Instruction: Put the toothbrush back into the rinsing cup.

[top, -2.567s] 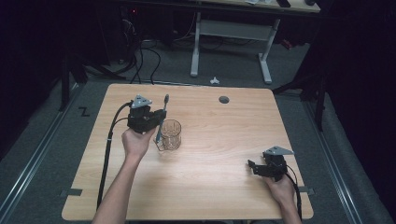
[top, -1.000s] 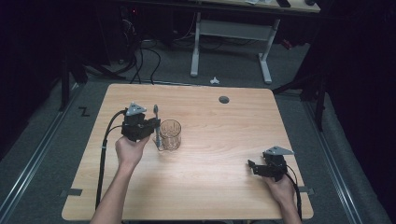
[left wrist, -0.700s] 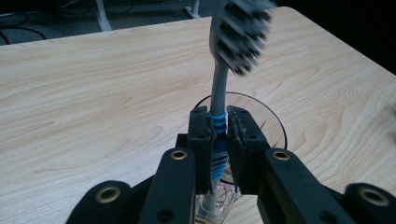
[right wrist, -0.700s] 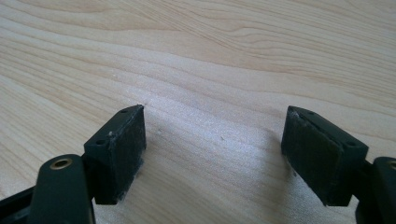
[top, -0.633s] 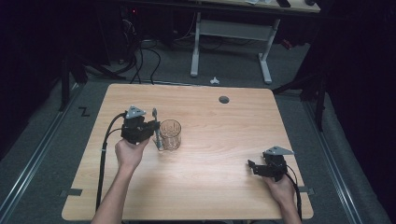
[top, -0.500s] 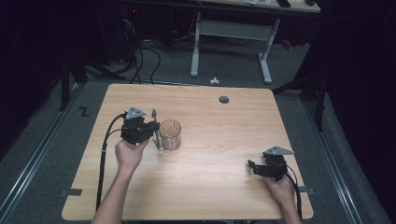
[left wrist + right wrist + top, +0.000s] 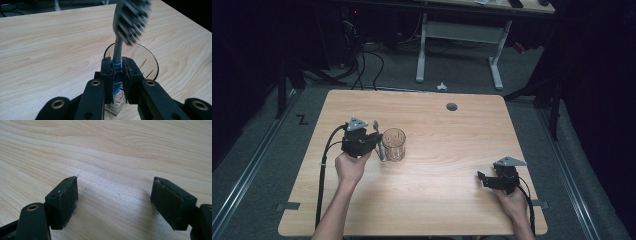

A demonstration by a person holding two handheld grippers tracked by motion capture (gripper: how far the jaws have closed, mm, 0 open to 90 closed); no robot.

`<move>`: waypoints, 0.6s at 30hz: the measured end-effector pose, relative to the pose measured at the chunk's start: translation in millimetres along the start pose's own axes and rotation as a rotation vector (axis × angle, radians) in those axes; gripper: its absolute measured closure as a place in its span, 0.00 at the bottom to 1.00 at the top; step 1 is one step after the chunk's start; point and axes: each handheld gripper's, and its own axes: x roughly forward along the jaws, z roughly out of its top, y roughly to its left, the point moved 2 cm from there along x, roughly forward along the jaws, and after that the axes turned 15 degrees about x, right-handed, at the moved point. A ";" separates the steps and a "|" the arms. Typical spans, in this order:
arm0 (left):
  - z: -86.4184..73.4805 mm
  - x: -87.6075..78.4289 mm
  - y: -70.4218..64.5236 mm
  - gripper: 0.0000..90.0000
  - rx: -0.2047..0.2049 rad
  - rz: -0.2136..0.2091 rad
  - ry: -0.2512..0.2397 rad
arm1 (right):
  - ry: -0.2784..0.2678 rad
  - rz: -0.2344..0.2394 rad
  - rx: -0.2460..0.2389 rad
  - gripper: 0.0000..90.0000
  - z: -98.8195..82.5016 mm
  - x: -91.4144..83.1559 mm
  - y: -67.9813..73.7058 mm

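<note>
**Holding a toothbrush beside the glass**

Gripping the toothbrush by its blue-ringed neck, our left tool has its jaws clenched on it, with the bristle head pointing up and away from the camera that rides on it. In the high view the left tool sits at about nine o'clock of the drinking glass, just beside it, and the toothbrush stands close against the glass's left side. We cannot tell from these pictures whether the lower end of the handle is inside the glass or just outside its wall; in the left gripper view the glass rim curves behind the jaws.

Our right tool is released, its jaws wide apart over bare tabletop with nothing between them. In the high view it rests well apart from the glass, toward four o'clock.

We judge the work partway along: the toothbrush is picked up and brought to the glass, but it is not yet let go. What is left is settling it in or by the glass and opening the left jaws.
</note>
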 end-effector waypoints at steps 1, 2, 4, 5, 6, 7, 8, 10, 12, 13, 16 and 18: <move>-0.5 0.2 -0.2 0.89 0.002 0.001 0.002 | 0.001 0.000 0.001 0.25 0.0 0.0 0.1; -0.8 0.6 -0.6 0.89 0.005 0.004 0.003 | 0.001 0.000 0.001 0.25 0.0 0.0 0.1; -1.3 1.4 -2.0 0.89 0.006 0.006 0.003 | 0.000 0.000 0.000 0.25 0.0 0.0 0.0; -1.7 1.5 -2.2 0.89 0.009 0.007 0.004 | 0.000 0.000 0.000 0.25 0.0 0.0 0.0; -2.1 1.6 -2.1 0.89 0.007 0.007 0.004 | 0.000 0.000 0.001 0.25 0.0 0.0 0.0; -2.6 1.9 -1.9 0.89 0.004 0.006 0.003 | 0.000 0.000 0.000 0.25 0.0 0.0 0.0; -3.2 2.0 -1.4 0.89 0.004 0.004 0.007 | 0.000 0.000 0.000 0.25 0.0 0.0 0.0; -3.5 3.0 -2.1 0.89 0.005 0.005 0.012 | 0.000 0.000 0.000 0.25 0.0 0.0 0.0; -3.4 3.5 -2.9 0.89 0.009 0.006 0.013 | 0.000 0.000 0.000 0.25 0.0 0.0 0.0; -3.4 3.8 -3.1 0.89 0.009 0.005 0.013 | 0.000 0.000 0.000 0.25 0.0 0.0 0.0; -3.7 4.7 -3.3 0.89 0.010 0.003 0.018 | 0.000 0.000 0.000 0.25 0.0 0.0 0.0; -3.8 5.5 -3.7 0.89 0.011 0.003 0.021 | 0.000 0.000 0.000 0.25 0.0 0.0 0.0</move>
